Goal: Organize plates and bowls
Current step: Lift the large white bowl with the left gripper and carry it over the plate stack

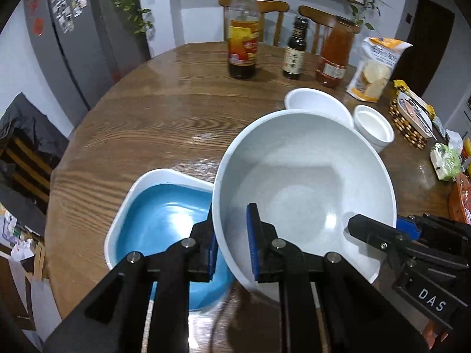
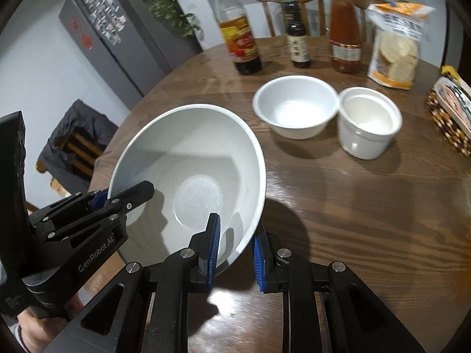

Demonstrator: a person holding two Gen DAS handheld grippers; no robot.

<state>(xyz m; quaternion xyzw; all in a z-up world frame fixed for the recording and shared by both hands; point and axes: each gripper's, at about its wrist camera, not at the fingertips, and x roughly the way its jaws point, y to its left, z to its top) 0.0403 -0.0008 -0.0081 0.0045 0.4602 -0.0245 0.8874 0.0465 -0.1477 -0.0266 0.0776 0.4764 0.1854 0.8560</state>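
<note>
While both grippers work on one object, the step in hand looks like carrying the large pale grey round bowl toward a stack. Left gripper: blue-padded fingers straddle the bowl's near-left rim, one pad inside, one outside, clenched on the wall. Right gripper: fingers straddle the opposite rim, inner pad against the inside wall; the outer pad appears to stand just off the outer wall, so I judge it releasing or not fully closed, though the view is not conclusive. The bowl is tilted and, judging from its shadow on the round dark wooden table, seems lifted off the surface.

Just beside the bowl on the left, partly under its rim in the left wrist view, sits the square blue dish with a white rim, flat on the table. Whether bowl and dish touch: cannot tell.

Further out, well apart from the grey bowl: a smaller white round bowl and a white ribbed ramekin, touching or nearly so. Beyond them stand three sauce bottles and a bag of crackers.

Judgement on next move: level the grey bowl, keep the left grip firm, then lower it onto the blue dish or clear table without clipping the dish's rim.
</note>
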